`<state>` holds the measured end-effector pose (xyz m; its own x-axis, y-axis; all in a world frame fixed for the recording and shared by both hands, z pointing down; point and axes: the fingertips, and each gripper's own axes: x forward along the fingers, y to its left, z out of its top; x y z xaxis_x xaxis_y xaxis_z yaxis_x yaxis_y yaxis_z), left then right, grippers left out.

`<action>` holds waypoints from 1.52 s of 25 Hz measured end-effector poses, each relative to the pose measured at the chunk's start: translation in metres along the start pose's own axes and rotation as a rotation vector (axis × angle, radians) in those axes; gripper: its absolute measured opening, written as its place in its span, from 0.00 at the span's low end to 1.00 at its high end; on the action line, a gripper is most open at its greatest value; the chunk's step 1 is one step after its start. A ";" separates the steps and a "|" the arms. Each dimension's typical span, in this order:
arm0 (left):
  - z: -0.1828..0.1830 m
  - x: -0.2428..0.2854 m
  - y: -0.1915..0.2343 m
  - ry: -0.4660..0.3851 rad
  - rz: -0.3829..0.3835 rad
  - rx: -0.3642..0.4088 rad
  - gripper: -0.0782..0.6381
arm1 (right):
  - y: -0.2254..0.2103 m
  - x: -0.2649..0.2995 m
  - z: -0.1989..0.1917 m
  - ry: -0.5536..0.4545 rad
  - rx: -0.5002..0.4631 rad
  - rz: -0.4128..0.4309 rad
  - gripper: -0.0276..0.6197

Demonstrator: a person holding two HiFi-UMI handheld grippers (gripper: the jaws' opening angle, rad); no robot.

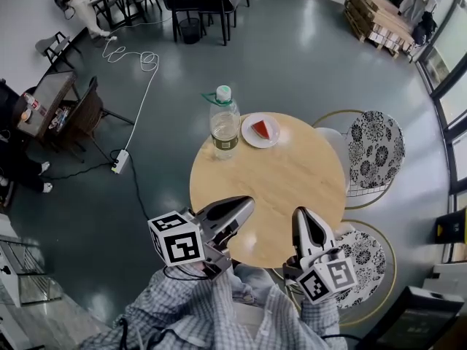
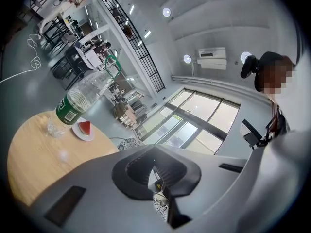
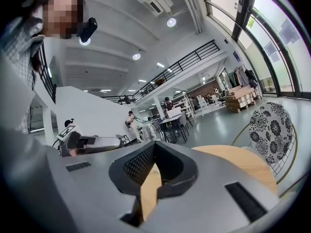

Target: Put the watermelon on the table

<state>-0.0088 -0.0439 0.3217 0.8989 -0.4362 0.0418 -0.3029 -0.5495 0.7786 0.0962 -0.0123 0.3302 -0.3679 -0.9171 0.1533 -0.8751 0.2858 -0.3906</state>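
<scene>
Red watermelon wedge (image 1: 260, 129) on white plate (image 1: 246, 135); round table's (image 1: 277, 188) far edge.

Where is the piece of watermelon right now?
In the head view, the watermelon slice lies on a small white plate at the far edge of the round table, just right of the water bottle.

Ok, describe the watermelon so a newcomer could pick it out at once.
Find the round wooden table in front of the person. At its far edge a white plate sits right of a clear plastic bottle. The watermelon is the red wedge on that plate, the only red thing there.
</scene>
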 end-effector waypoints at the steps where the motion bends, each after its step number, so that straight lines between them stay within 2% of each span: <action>1: -0.001 0.000 0.000 0.003 -0.002 -0.003 0.12 | 0.000 0.000 0.000 -0.001 0.001 -0.001 0.05; 17: -0.007 -0.001 0.007 0.033 -0.003 -0.025 0.12 | -0.002 0.000 -0.004 -0.011 0.014 -0.048 0.05; 38: -0.012 -0.007 0.015 0.048 0.009 -0.042 0.12 | 0.004 0.001 -0.012 0.005 0.026 -0.039 0.05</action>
<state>-0.0156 -0.0404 0.3405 0.9107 -0.4055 0.0783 -0.2983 -0.5148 0.8038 0.0885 -0.0087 0.3399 -0.3355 -0.9259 0.1738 -0.8805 0.2426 -0.4073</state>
